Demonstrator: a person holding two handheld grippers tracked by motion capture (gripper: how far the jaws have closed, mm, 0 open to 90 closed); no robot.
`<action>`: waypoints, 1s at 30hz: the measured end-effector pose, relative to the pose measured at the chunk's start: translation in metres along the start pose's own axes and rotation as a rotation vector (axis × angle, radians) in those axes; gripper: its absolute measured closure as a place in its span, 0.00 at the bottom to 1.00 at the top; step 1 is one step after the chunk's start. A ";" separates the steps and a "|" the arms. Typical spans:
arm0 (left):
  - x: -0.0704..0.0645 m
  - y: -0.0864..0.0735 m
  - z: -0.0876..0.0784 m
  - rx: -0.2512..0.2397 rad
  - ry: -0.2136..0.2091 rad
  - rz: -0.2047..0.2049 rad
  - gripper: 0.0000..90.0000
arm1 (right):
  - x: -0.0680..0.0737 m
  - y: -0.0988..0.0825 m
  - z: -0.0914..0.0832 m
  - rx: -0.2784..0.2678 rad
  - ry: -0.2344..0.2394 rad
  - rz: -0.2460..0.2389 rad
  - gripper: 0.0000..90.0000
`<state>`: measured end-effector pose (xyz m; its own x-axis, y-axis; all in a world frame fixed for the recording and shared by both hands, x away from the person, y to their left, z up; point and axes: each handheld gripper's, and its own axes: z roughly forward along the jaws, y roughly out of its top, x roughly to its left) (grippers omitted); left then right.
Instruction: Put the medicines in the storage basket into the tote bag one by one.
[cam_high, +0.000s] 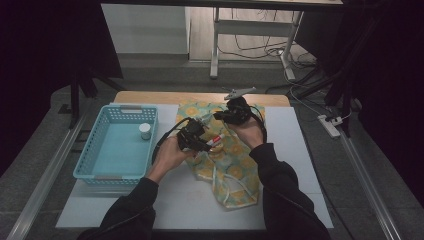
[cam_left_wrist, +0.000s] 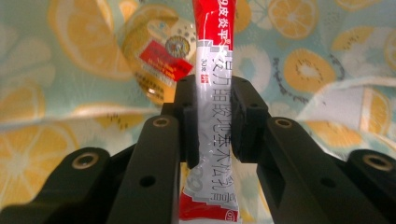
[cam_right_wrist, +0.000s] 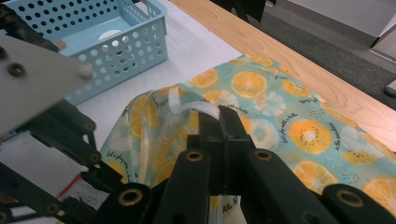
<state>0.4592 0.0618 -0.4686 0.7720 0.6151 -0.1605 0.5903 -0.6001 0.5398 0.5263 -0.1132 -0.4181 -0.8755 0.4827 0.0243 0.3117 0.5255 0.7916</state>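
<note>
You are gripping a red-and-white tube (cam_left_wrist: 212, 116) in the left gripper (cam_high: 196, 134), jaws clamped on its middle, just above the fruit-print bag (cam_high: 235, 165). Your right gripper (cam_right_wrist: 219, 122) is pinching the bag's white drawstring (cam_right_wrist: 194, 108) at the rim, jaws fully closed. Lift that rim higher to open the mouth, align the tube's long axis with the opening, and avoid snagging the cord.

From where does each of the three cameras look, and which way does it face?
High view: above the person's side, facing forward and down on the table; forearms, hands, both grippers show.
Left gripper view: rides the left gripper, facing the fruit-print bag; jaws clamp a red-and-white tube.
Right gripper view: rides the right gripper, pinching the bag's edge; blue basket behind.
All three share the bag.
</note>
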 end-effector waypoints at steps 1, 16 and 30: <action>0.000 0.002 0.002 -0.004 -0.002 -0.001 0.83 | 0.000 0.000 0.001 0.002 0.000 -0.001 1.00; 0.003 0.020 0.030 -0.034 0.022 0.000 0.83 | -0.002 0.000 0.003 0.003 -0.016 0.001 1.00; 0.005 0.023 0.049 -0.073 0.071 0.040 0.82 | -0.007 -0.002 0.004 0.006 -0.032 0.017 1.00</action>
<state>0.4879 0.0258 -0.4977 0.7743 0.6277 -0.0802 0.5386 -0.5874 0.6040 0.5328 -0.1148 -0.4226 -0.8576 0.5139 0.0177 0.3285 0.5210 0.7878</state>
